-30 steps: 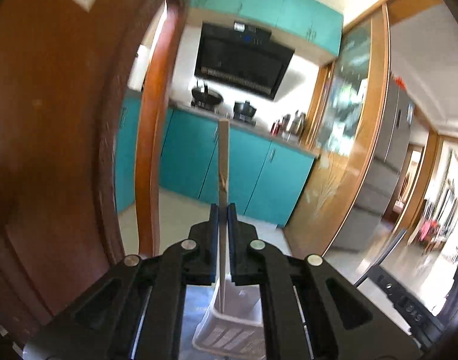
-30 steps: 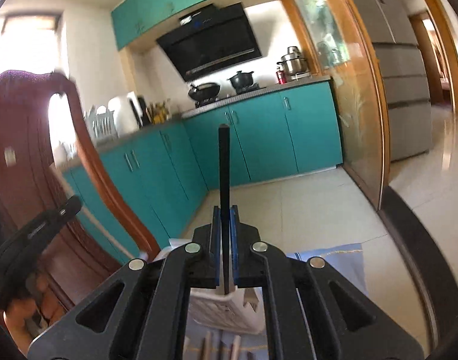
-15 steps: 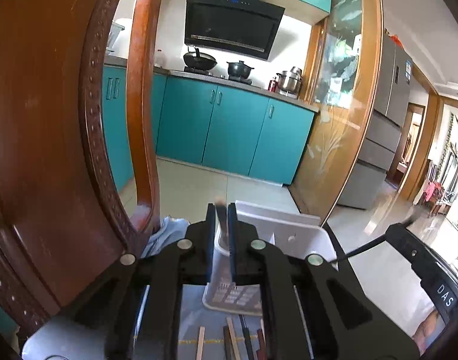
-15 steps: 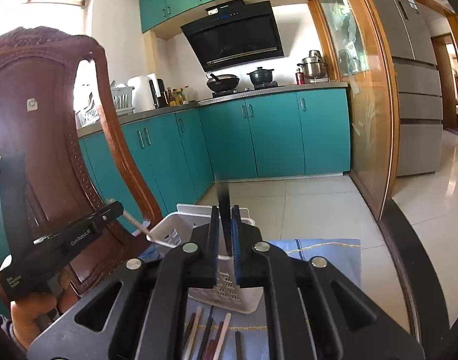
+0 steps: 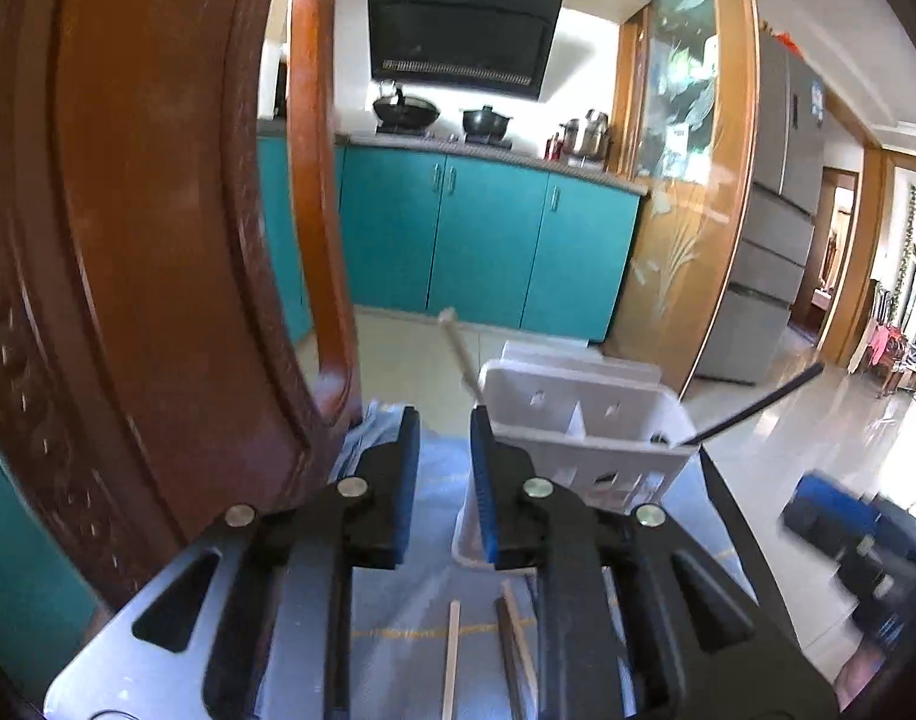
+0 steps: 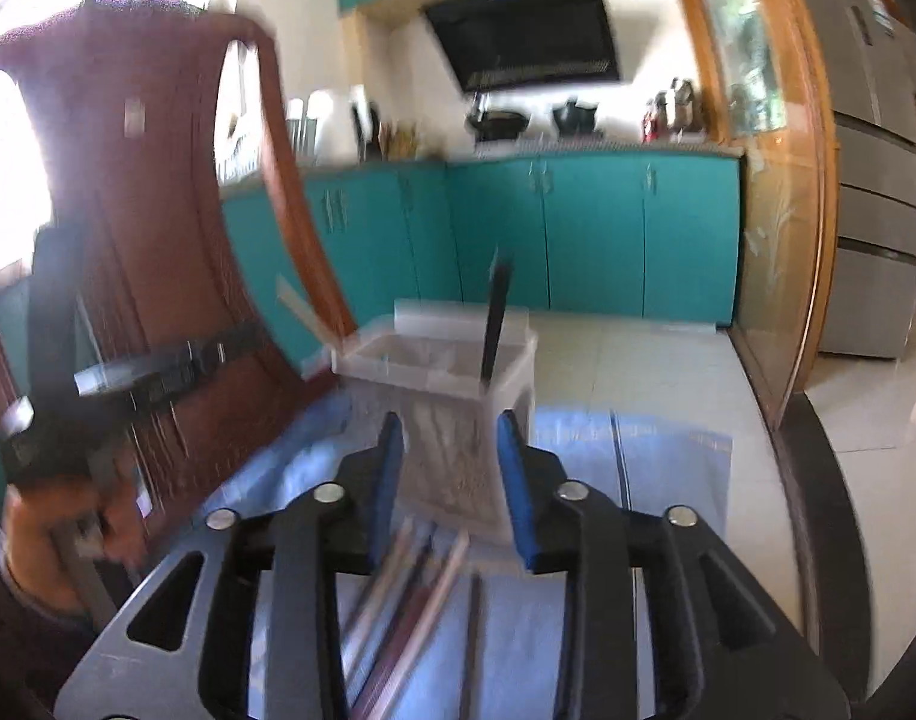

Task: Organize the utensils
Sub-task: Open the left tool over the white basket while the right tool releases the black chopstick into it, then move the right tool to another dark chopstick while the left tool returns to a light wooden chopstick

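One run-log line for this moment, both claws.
left claw open, empty | right claw open, empty | light chopstick, black chopstick in white basket | loose chopsticks on cloth

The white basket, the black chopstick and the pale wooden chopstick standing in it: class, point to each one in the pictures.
white basket [image 5: 584, 441]: left wrist view, front rim.
black chopstick [image 6: 495, 324]: right wrist view, middle of the shaft.
pale wooden chopstick [image 5: 460, 354]: left wrist view, shaft above the rim.

Bright daylight; glare whites out the far-left window [image 6: 8, 180] in the right view; motion blur there; fisheye bending at edges.
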Demonstrator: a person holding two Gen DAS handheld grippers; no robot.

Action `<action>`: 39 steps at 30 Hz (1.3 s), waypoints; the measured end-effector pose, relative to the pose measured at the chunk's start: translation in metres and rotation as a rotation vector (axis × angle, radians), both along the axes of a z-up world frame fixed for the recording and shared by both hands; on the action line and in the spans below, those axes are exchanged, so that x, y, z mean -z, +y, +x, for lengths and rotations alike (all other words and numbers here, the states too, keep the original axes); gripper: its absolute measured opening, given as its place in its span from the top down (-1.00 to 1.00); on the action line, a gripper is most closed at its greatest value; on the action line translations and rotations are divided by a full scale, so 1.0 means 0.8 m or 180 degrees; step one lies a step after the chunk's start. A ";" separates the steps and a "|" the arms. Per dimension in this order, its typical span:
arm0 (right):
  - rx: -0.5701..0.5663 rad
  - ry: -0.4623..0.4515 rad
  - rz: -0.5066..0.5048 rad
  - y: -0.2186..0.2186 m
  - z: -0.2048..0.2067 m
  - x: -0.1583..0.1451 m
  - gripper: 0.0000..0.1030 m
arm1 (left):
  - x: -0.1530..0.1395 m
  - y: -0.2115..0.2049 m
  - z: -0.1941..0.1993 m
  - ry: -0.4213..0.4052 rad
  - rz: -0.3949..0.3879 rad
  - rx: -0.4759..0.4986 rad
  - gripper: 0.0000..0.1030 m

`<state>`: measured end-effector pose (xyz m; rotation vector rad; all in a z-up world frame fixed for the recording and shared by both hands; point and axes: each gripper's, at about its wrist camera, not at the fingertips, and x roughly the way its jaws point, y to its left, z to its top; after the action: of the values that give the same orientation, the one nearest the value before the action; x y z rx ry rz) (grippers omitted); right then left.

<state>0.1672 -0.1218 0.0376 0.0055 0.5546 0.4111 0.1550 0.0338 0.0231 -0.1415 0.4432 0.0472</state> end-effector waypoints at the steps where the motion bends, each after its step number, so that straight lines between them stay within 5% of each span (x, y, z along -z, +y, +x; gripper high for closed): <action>1: -0.0018 0.0206 -0.0200 0.010 0.007 0.016 0.34 | 0.005 0.002 -0.001 0.0061 -0.0024 -0.0002 0.65; 7: -0.0045 0.1106 -0.0927 0.044 0.030 0.092 0.34 | 0.035 0.006 -0.006 0.0449 0.0065 0.0002 0.37; 16: -0.0003 0.1693 -0.0972 0.047 0.040 0.133 0.33 | 0.048 0.015 -0.007 0.0722 0.0025 0.0028 0.17; 23: 0.0036 0.1749 -0.0841 0.044 0.036 0.138 0.35 | 0.053 0.017 -0.008 0.0803 0.0035 0.0006 0.06; 26: 0.0067 0.1711 -0.0836 0.040 0.042 0.139 0.85 | 0.057 0.019 -0.008 0.0859 0.0024 -0.0003 0.05; 33: 0.0251 0.1416 -0.0699 0.023 0.047 0.121 0.88 | 0.064 0.014 -0.006 0.0960 0.0069 0.0033 -0.05; 39: 0.0333 0.1580 -0.0615 0.012 0.054 0.128 0.88 | 0.083 0.001 -0.002 0.1178 0.0204 0.0122 -0.11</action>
<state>0.2106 -0.1120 -0.0648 -0.0501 1.0777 0.2504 0.1537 0.0349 -0.0435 -0.0604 0.8127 0.0502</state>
